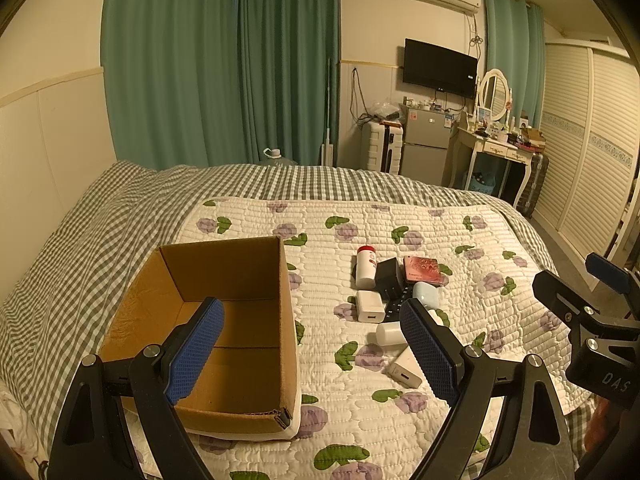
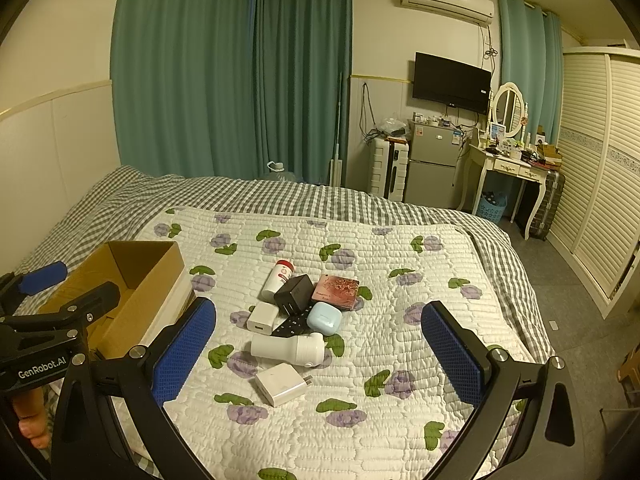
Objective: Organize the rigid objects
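An open, empty cardboard box (image 1: 224,320) (image 2: 132,280) sits on the left of the quilted bedspread. To its right lies a heap: a red-capped white bottle (image 2: 277,279), a black charger (image 2: 294,292), a pink case (image 2: 336,287), a pale blue earbud case (image 2: 324,318), a white plug (image 2: 262,317), a black remote (image 2: 290,326), a white cylinder device (image 2: 288,349) and a white adapter (image 2: 280,383). My left gripper (image 1: 320,352) is open above the box's right wall. My right gripper (image 2: 320,354) is open over the heap, holding nothing.
The bed (image 2: 400,208) carries a grey checked sheet beneath the flowered quilt (image 2: 400,320). Green curtains (image 2: 224,72), a suitcase (image 2: 390,166), a small fridge (image 2: 432,166) and a dressing table (image 2: 508,164) stand beyond. A slatted wardrobe (image 2: 600,160) lines the right wall past a floor strip.
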Motion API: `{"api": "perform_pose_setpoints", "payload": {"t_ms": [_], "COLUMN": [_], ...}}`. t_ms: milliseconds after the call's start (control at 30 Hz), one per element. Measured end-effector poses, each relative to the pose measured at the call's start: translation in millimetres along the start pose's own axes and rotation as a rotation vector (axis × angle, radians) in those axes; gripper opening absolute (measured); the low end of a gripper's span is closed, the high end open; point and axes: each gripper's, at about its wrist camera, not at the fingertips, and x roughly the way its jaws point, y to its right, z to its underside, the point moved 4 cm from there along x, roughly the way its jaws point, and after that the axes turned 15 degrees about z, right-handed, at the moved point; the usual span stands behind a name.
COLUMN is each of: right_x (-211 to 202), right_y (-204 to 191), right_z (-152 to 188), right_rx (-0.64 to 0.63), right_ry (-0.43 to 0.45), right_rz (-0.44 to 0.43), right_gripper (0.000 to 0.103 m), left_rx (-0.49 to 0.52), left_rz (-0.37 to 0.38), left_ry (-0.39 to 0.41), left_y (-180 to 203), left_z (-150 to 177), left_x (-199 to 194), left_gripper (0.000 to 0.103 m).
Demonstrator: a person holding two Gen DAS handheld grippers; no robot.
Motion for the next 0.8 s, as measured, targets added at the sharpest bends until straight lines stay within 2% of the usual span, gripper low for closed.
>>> {"api": "perform_pose_setpoints", "payload": {"t_ms": [267,400,467,533,633,700,800], "right_x": [-8,-6,-1,4,19,33,60], "right_y": [8,15,17,18,26,34,44], "right_z": [-22,-39,-42,-45,-46,-42,-26], "right_rx": [-0.053,-0.095,-0.119,-0.155,-0.235,-0.261,-0.288], "right_ry": [0.053,0.062,0.039,0.023,0.022,0.009,-0.024], "right_rz": [0.024,0.009,-0.02,-0.04,-0.003,0.012,-0.002], "right_gripper": [0.103,0.103,0.103,0.103,0.103,0.103,0.103], "left_rx": [-0.006,0.008,0.011,0.004,-0.009,-0.003,0.009], "left_rz": [0.026,0.047,0.041,0.04,0.022,0.009,0.032], "left_ry": [0.006,0.021,0.011,-0.001,-0.017,-0.038,-0.101], "left_y": [16,33,41,46,53,59,69], "left_z": [-12,-25,-29,-32,-31,-26,-7], "left_x": [-7,-11,-7,0,15,31,61], "left_gripper": [0.092,0.092,0.092,0.092,0.092,0.092,0.092]}}
